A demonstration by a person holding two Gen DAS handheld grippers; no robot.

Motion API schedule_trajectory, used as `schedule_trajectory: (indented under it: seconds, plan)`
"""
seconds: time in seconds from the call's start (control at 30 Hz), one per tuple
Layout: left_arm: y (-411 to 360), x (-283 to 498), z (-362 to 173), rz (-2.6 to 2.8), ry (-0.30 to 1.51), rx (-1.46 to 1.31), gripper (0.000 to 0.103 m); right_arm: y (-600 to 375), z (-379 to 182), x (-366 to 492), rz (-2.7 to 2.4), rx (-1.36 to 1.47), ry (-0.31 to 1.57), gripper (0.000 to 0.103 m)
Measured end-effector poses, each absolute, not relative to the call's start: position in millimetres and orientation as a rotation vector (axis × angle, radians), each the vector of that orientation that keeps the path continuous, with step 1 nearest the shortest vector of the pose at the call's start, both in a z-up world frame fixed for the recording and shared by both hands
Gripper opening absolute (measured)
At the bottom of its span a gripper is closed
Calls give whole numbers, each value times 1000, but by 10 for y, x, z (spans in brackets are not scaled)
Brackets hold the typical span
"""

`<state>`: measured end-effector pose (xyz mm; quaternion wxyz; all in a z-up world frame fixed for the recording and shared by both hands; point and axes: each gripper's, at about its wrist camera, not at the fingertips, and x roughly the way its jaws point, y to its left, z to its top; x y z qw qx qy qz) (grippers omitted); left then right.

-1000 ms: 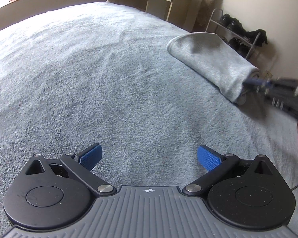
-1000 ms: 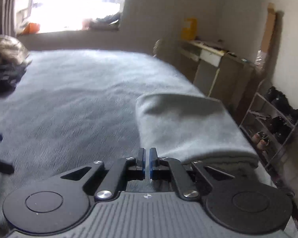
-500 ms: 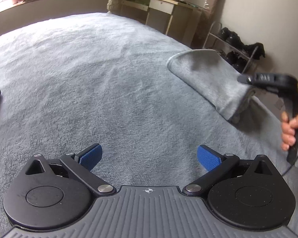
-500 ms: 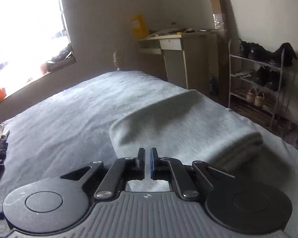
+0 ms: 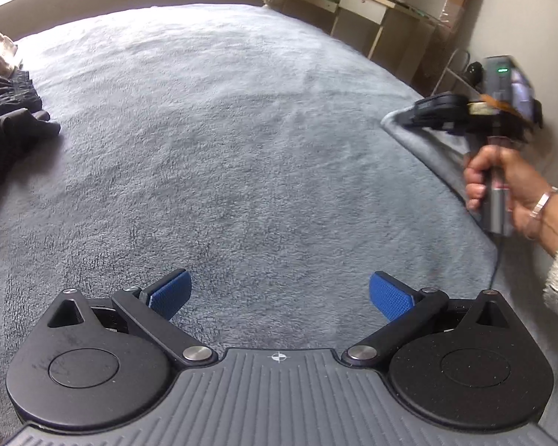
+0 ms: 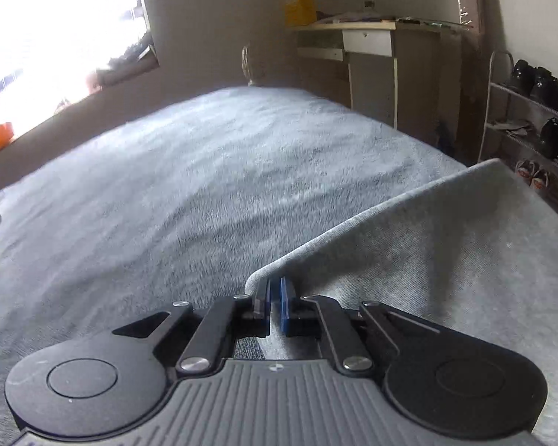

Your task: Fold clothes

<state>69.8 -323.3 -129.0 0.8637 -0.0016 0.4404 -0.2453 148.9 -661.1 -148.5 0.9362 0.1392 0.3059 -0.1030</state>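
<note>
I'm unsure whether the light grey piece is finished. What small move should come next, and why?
Probably swing the left gripper toward the dark clothes heaped at the bed's left edge. The folded garment already lies flat by the right edge, the right gripper is shut and holds nothing, and the left jaws stand open.

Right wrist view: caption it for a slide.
Right gripper, shut and empty, at the corner of a folded grey garment on the bed.

No text, label, brand or number can be read on anything in either view.
</note>
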Motion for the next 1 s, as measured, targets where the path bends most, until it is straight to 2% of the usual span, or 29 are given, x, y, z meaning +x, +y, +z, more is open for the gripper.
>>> schedule_trajectory:
  seconds: [0.17,0.27,0.37,0.57,0.6,0.63,0.7,0.8,0.93,1.0]
  plan:
    - [-3375,754,-1355,-551,935,-15,103,-7240,-1132,631,-471,418,382,5]
    - [-3497,741,-1374,-596,929,-13,103,-7720,-1350,224,-673,495,400,6]
    - [-3629,698,-1354,-637,906,4,103,-8028,-1705,139,-652,610,540,4]
    - [-3811,624,-1161,-705,865,-13,103,-7450,-1211,-174,-492,427,450,7]
    - [-3829,607,-1113,-716,857,-19,103,-7327,-1209,-175,-450,366,479,14]
    - [-3841,580,-1049,-724,842,-20,103,-7229,-1262,-108,-419,314,538,29]
    - [-3857,516,-902,-737,805,-16,103,-7083,-1408,27,-379,244,661,49]
    - [-3800,357,-700,-747,743,-18,103,-6948,-1506,-61,-425,306,672,49]
    - [-3732,143,-460,-756,671,-15,103,-6657,-1296,-639,-454,405,586,49]
    - [-3755,61,-409,-754,668,5,103,-6433,-1136,-998,-461,379,585,54]
